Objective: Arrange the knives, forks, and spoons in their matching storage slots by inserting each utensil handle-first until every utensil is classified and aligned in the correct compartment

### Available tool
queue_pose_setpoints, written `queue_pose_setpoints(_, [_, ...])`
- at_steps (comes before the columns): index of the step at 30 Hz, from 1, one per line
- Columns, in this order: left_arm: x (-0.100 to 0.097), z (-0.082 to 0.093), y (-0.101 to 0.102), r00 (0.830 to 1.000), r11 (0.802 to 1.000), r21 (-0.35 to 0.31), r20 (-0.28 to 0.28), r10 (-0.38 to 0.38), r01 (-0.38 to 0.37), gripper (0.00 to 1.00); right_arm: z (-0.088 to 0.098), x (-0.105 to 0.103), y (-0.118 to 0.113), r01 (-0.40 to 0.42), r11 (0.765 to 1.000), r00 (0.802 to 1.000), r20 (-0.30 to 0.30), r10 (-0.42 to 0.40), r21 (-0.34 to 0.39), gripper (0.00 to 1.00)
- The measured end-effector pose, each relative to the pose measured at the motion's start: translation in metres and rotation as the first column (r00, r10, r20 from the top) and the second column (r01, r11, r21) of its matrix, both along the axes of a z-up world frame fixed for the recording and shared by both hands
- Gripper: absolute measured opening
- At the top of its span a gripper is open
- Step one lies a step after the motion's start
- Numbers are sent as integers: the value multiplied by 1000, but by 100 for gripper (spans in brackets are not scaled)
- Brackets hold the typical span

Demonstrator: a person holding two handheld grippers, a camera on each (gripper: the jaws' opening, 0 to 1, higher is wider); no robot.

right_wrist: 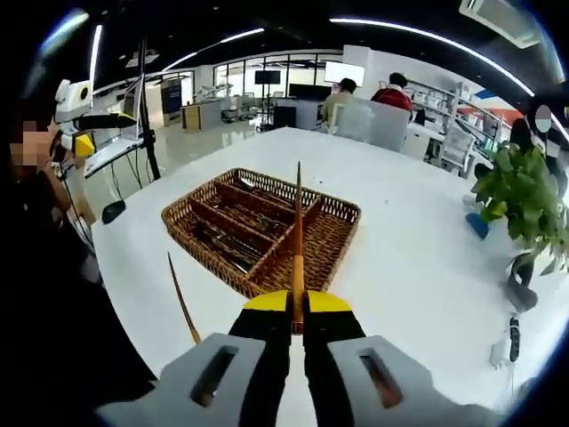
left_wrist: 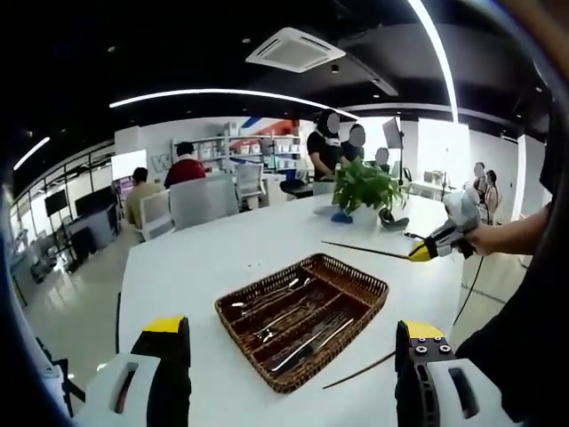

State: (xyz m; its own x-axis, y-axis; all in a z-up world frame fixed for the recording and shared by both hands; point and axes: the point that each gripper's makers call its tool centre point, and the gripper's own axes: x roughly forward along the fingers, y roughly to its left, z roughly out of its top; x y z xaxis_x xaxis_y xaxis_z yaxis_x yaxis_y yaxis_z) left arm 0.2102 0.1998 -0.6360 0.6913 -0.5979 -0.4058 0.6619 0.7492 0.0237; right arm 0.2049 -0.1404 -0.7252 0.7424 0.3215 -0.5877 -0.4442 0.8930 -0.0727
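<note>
A: Office bkgd, white table. Where's the wicker tray?
B: Center of both views, w/ dividers, metal cutlery lying lengthwise in slots.
A: Right gripper?
B: Jaws closed tight on a thin brown stick, pointing up-frame over tray. Second stick lies on table lower left.
A: Left gripper?
B: Jaws wide apart, holding nothing.

Right tool comes up from the bottom centre, its yellow-tipped jaws clamped on a thin brown stick that points straight up the frame over the wicker tray. The tray sits mid-frame on the white table, cutlery in its left compartments. Another brown stick lies lower left, plus a potted plant at the right edge.
</note>
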Motion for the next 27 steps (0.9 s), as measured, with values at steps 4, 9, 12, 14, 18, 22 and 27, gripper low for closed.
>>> queue_pose_setpoints(4, [0,0,0,1000,1000,-1,1,-1,1,100,4,2,-9,59,998,998,4,-59,15,1])
queue_pose_setpoints(9, [-2,0,0,1000,1000,-2,1,-2,2,100,6,3,-13,91,996,996,10,-91,14,1])
queue_pose_setpoints(12, [-3,1,0,1000,1000,-2,1,-1,1,100,7,3,-20,143,990,990,10,-143,9,1])
queue_pose_setpoints(14, [-3,0,2,1000,1000,-2,1,1,-1,100,10,5,-25,195,980,981,12,-196,42,1])
queue_pose_setpoints(18, [-4,0,4,1000,1000,-3,1,2,-2,100,14,5,-25,198,980,980,23,-198,32,1])
queue_pose_setpoints(22, [-5,0,6,1000,1000,-1,-1,-2,2,100,15,5,-24,196,980,980,25,-196,31,1])
queue_pose_setpoints(27, [-5,-1,8,1000,1000,-3,-3,-6,6,100,15,5,-21,200,979,979,23,-201,36,1])
